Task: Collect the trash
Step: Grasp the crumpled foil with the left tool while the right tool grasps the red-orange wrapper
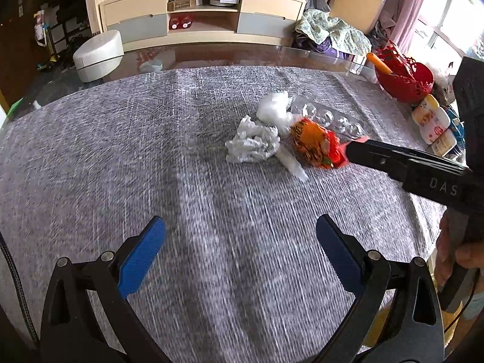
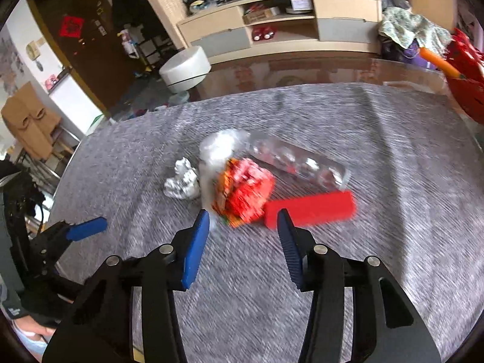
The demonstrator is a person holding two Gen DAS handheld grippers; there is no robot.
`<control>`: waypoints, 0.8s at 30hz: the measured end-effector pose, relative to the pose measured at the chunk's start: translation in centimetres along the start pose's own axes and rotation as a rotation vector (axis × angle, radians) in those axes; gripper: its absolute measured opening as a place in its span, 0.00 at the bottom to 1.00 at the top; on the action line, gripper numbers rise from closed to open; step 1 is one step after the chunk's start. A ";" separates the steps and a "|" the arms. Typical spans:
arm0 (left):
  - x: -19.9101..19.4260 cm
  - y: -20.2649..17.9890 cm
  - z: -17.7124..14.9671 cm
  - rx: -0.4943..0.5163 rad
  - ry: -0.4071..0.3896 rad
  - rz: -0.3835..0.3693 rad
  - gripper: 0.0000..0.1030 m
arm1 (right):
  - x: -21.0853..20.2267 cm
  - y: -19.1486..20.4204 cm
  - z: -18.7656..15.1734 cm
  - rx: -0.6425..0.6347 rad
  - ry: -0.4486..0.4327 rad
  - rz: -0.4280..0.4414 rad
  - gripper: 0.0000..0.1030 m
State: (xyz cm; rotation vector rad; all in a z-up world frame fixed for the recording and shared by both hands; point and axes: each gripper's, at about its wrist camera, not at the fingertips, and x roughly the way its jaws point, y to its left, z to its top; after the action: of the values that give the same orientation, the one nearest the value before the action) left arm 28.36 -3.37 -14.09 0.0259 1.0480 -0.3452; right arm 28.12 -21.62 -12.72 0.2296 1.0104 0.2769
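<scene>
A heap of trash lies on the grey tablecloth: an orange-red snack wrapper, a crumpled white tissue, a white plastic wad, a clear blister tray and a red box. My right gripper is open, just in front of the wrapper. In the left wrist view its black fingers reach the wrapper from the right. My left gripper is open and empty, well short of the heap.
A red basket with an orange handle stands at the table's far right, with small bottles beside it. A white round stool and a low cabinet stand beyond the table. A person's hand holds the right gripper.
</scene>
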 end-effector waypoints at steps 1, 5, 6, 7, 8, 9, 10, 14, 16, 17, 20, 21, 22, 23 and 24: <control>0.3 0.0 0.3 0.001 0.002 -0.001 0.91 | 0.4 0.1 0.2 0.001 0.004 0.002 0.47; 1.6 0.1 1.4 0.011 0.009 -0.005 0.91 | 2.3 0.0 1.2 0.001 0.024 -0.004 0.47; 1.8 0.1 1.5 0.012 0.010 -0.006 0.91 | 2.5 0.0 1.2 -0.005 0.026 -0.011 0.46; 2.1 0.2 1.8 0.013 0.011 -0.008 0.91 | 3.0 0.0 1.3 -0.012 0.036 -0.031 0.42; 2.3 0.2 1.9 0.013 0.012 -0.009 0.91 | 3.3 -0.1 1.5 -0.011 0.038 -0.031 0.41; 2.5 0.3 2.2 0.013 0.010 -0.012 0.91 | 3.6 -0.2 1.6 -0.006 0.041 -0.025 0.41; 2.7 0.2 2.4 0.014 0.009 -0.017 0.90 | 3.6 -0.3 1.7 -0.003 0.040 -0.021 0.41; 3.7 0.0 3.5 0.027 0.007 -0.031 0.82 | 3.4 -0.7 2.0 -0.007 0.031 -0.032 0.35; 4.3 -0.2 4.1 0.034 0.008 -0.042 0.77 | 3.2 -0.9 2.0 -0.009 0.030 -0.042 0.34; 4.7 -0.3 4.4 0.036 0.009 -0.048 0.74 | 3.1 -1.1 2.0 -0.008 0.030 -0.044 0.34; 5.4 -0.4 5.0 0.041 0.009 -0.061 0.70 | 2.8 -1.3 1.9 -0.008 0.032 -0.049 0.34; 5.8 -0.6 5.2 0.045 0.012 -0.067 0.67 | 2.8 -1.4 1.9 -0.010 0.033 -0.052 0.34; 6.0 -0.7 5.3 0.047 0.015 -0.071 0.66 | 2.6 -1.5 1.8 -0.010 0.034 -0.057 0.34; 6.3 -0.7 5.4 0.050 0.018 -0.076 0.60 | 2.5 -1.6 1.8 -0.010 0.035 -0.058 0.34; 6.6 -0.8 5.4 0.054 0.024 -0.085 0.52 | 2.3 -1.8 1.6 -0.009 0.034 -0.060 0.34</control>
State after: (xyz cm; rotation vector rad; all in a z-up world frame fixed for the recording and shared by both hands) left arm 35.71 -6.90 -16.89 0.0342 1.0652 -0.4512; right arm 30.88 -22.61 -14.30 0.1869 1.0478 0.2313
